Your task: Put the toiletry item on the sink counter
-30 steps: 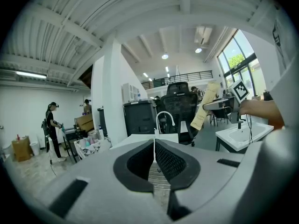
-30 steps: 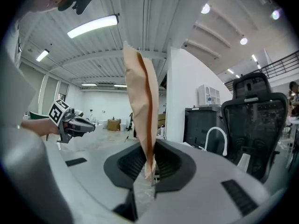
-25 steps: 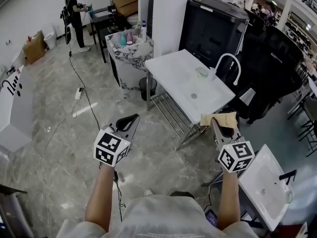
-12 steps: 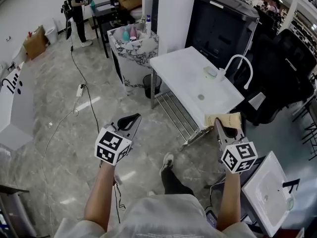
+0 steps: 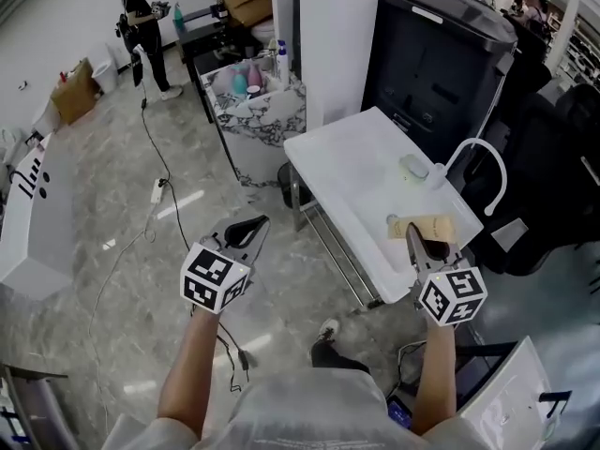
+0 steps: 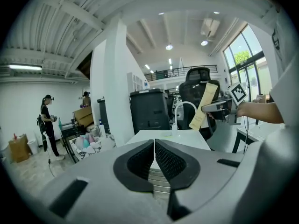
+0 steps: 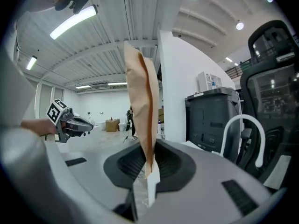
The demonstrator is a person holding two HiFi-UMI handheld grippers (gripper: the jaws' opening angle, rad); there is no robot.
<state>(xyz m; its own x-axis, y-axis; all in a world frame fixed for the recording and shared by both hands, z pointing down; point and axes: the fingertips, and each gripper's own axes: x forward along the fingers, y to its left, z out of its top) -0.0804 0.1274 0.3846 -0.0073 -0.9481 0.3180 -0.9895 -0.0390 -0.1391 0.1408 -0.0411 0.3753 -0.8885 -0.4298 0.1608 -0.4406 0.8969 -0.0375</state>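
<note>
Right tongs stay clamped on the tan toiletry packet; left tongs are pressed together, empty. Both have come closer to the white sink table, and the packet now appears above its near corner, so set-down looks close.

A person stands across the floor near a cardboard box.

Left gripper fingers pressed together, nothing between; white surface ahead; right gripper clamps tan packet at right.
</note>
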